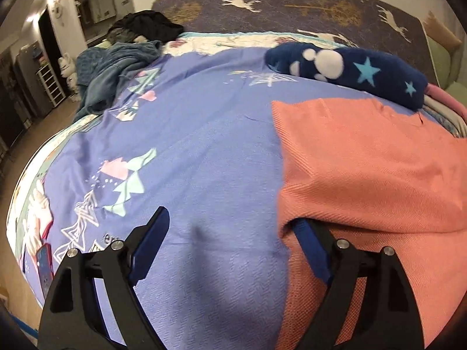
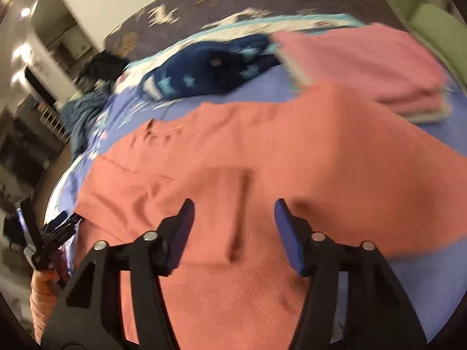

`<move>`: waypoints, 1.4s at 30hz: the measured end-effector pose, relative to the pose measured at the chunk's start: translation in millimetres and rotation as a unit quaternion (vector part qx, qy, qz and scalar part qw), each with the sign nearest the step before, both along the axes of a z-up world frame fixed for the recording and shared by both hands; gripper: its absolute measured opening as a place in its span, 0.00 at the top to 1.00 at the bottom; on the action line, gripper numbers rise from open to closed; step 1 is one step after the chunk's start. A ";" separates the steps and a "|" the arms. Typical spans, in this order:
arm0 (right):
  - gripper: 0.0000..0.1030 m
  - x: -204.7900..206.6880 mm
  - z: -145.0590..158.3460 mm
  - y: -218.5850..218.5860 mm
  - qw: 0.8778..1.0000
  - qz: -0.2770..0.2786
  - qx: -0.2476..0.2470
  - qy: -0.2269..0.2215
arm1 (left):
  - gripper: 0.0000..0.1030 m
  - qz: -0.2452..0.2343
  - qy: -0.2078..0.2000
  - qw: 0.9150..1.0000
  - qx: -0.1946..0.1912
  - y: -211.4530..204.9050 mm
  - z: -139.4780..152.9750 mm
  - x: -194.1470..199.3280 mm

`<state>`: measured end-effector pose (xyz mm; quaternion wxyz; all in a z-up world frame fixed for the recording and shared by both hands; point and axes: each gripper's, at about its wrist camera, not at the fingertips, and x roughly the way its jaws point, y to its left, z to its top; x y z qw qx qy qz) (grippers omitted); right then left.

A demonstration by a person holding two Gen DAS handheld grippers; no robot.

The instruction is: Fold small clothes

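Toward the near right part of the bed point(image 1: 204, 134), on its lilac cover, lies the coral garment point(image 1: 367, 175), spread mostly flat with one lengthwise crease running away from the near edge. The right tool point(image 2: 235, 213) hangs directly over that crease, released, its blue pads apart with nothing pressed between them, though the view is blurred. The left tool point(image 1: 230, 227) sits at the garment's left border, also released and wide: its right finger is tucked under the lifted coral hem, its left finger over bare cover. So the cloth lies ahead and to the right of the left tool, and straight beneath the right one. The right hand seems the nearer to the middle, the left to the edge. A fold would likely carry that left border across toward the right.

Farther back rest a navy star-print fleece item point(image 1: 347, 70) and a folded pink stack point(image 2: 379, 67) toward the far right corner. No brand or legible writing can be made out.
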<state>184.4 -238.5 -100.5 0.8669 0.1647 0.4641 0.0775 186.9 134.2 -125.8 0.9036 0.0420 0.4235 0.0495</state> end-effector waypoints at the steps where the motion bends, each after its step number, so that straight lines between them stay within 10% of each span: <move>1: 0.34 9.6 -5.3 2.0 1.000 0.015 0.009 0.012 | 0.17 -0.004 0.001 1.000 0.006 -3.0 -0.9 1.9; 3: 0.43 34.9 -22.2 17.1 0.999 0.026 -0.004 0.041 | 0.17 -0.008 0.003 1.000 0.018 -8.9 -2.4 6.7; 5: 0.94 42.4 -23.3 29.1 0.997 0.017 -0.070 0.032 | 0.17 -0.008 0.002 0.999 0.032 -13.1 -2.8 10.2; 10: 0.90 6.2 40.0 21.1 0.992 -0.047 -0.093 -0.071 | 0.17 0.024 -0.015 0.997 0.071 -8.8 -3.1 8.3; 14: 0.71 29.9 4.1 8.2 0.977 -0.063 -0.204 0.008 | 0.17 0.016 -0.014 0.996 0.087 -11.4 -2.5 6.7; 22: 0.55 0.9 2.7 -8.4 0.992 -0.047 -0.114 0.010 | 0.17 -0.051 -0.037 0.995 -0.083 21.7 39.4 -20.7; 27: 0.47 -17.2 -12.3 14.6 0.996 0.014 -0.082 0.029 | 0.17 -0.043 -0.017 0.996 -0.075 9.7 29.6 38.3; 29: 0.43 -21.5 -18.6 24.4 0.995 0.018 -0.092 0.024 | 0.31 -0.046 0.026 0.994 -0.091 1.2 6.6 67.3; 31: 0.66 -21.8 -22.2 30.6 0.993 0.025 -0.113 0.011 | 0.54 -0.063 0.048 0.990 -0.117 -9.1 -9.2 82.9; 32: 0.98 -21.6 -20.2 36.9 0.992 0.042 -0.122 -0.002 | 0.78 -0.062 0.031 0.992 -0.107 -11.5 -7.0 84.0; 33: 1.00 -22.2 -16.5 41.1 0.989 0.049 -0.136 -0.012 | 0.97 -0.071 0.025 0.993 -0.087 -17.9 -2.8 84.9; 38: 1.00 -29.8 4.8 32.8 0.953 -0.001 -0.295 -0.072 | 0.99 -0.032 -0.005 0.999 0.034 -18.8 -3.0 74.7; 42: 0.99 -31.6 -16.5 9.5 0.983 0.008 -0.181 -0.016 | 0.96 -0.025 -0.002 0.999 -0.031 3.3 -2.5 65.9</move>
